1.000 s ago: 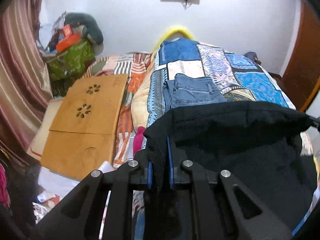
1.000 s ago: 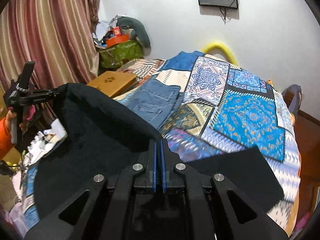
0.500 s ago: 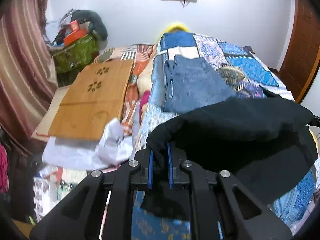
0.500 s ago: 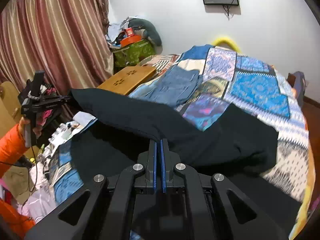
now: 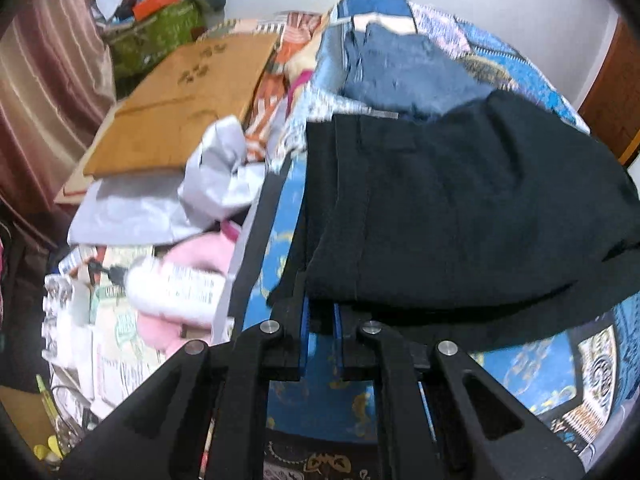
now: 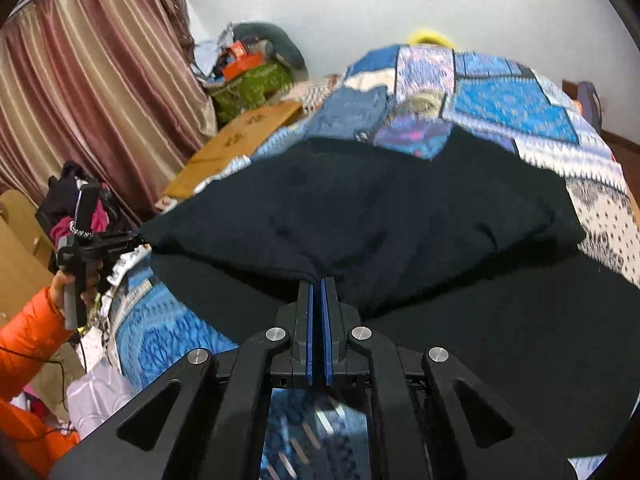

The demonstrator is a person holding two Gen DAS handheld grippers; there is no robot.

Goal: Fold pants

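Left wrist view: your left gripper [image 5: 320, 316] is clamped on the near left corner of the black pants [image 5: 472, 208], which run away rightward over the patchwork bedspread [image 5: 532, 364]; blue jeans [image 5: 404, 80] lie beyond. Right wrist view: your right gripper [image 6: 319, 312] pinches the same near hem, its long edge stretching left to your other tool; only here do the orange sleeve [image 6: 28, 336] and the doubled-over layer show.

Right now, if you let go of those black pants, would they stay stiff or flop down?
Probably flop. The black pants sag and drape between the left gripper and right gripper. They look soft, likely light, since thin fingers carry them. They should settle on the bedspread without sliding far.
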